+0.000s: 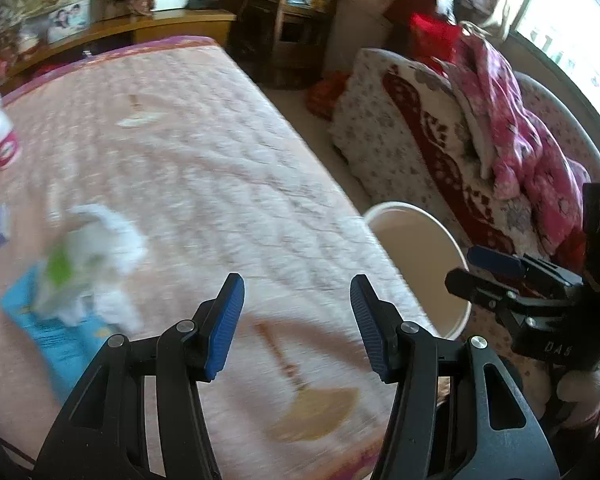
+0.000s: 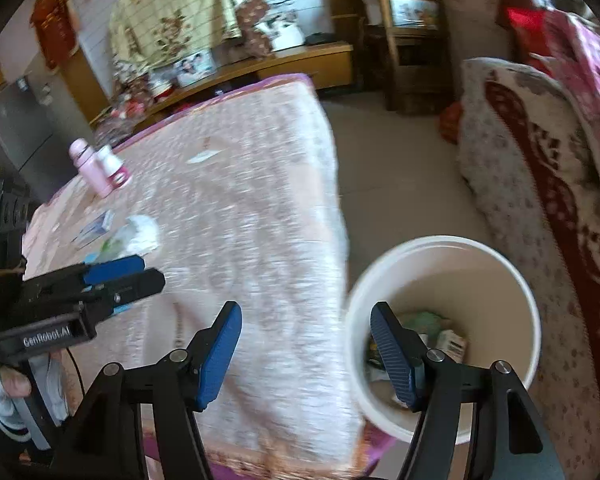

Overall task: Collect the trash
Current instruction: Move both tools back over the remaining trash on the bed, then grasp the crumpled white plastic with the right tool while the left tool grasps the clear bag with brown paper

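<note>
A crumpled white and green wrapper (image 1: 94, 264) lies on the pink quilted table (image 1: 188, 168), on a blue packet (image 1: 56, 332). It also shows in the right wrist view (image 2: 136, 236). My left gripper (image 1: 296, 320) is open and empty, to the right of the wrapper and above the table. A white bucket (image 2: 440, 256) stands on the floor beside the table, with several pieces of trash (image 2: 432, 332) inside. My right gripper (image 2: 304, 352) is open and empty, above the table edge and the bucket's near rim. The left gripper shows at the left in the right wrist view (image 2: 140, 272).
A pink bottle (image 2: 90, 170) and a white and pink jar (image 2: 114, 168) stand at the table's far left. A small box (image 2: 98, 224) lies near the wrapper. A flat scrap (image 1: 134, 120) lies mid-table. A blanket-covered sofa (image 2: 540, 184) is to the right. Wooden cabinets (image 2: 284, 64) stand behind.
</note>
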Demonstrator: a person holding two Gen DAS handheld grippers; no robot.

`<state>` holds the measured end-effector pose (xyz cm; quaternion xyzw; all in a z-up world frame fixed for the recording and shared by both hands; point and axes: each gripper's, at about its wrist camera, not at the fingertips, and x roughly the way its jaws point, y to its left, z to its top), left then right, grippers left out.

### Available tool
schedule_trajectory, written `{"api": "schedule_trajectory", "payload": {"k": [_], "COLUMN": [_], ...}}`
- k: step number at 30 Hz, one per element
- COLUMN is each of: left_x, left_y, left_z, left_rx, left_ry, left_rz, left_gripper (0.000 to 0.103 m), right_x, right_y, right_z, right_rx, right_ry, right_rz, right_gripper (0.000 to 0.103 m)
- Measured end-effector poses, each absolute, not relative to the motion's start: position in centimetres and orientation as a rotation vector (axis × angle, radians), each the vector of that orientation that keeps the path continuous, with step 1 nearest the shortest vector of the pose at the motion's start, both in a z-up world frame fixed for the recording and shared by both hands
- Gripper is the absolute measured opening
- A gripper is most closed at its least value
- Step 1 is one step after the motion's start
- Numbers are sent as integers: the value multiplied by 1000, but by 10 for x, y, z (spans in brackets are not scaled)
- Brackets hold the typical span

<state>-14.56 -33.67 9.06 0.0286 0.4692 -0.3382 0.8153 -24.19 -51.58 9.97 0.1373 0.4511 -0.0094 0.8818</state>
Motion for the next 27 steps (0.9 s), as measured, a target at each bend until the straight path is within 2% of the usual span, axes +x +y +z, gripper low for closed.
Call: {"api": "schedule_trajectory", "payload": {"k": [5,13,21,27], "left_x": [-131,-82,-34,-31], "left_y": [-293,-242,-172,-151], "left_z": [91,57,67,78], "left_rx": [71,109,-43,-56], "left_ry": [997,1073,1037,1018], "left_rz": [-623,-430,-288,-306], "left_gripper": [54,54,54,54], "right_x": [-223,-205,-173,-124], "right_y": [-479,-431,-401,-369], "right_z": [94,90,84,71], "right_rx": [248,206,205,246], "right_ry": [967,991,1012,1020], "right_rz": [49,133,194,281], "right_gripper": [65,65,65,68]}}
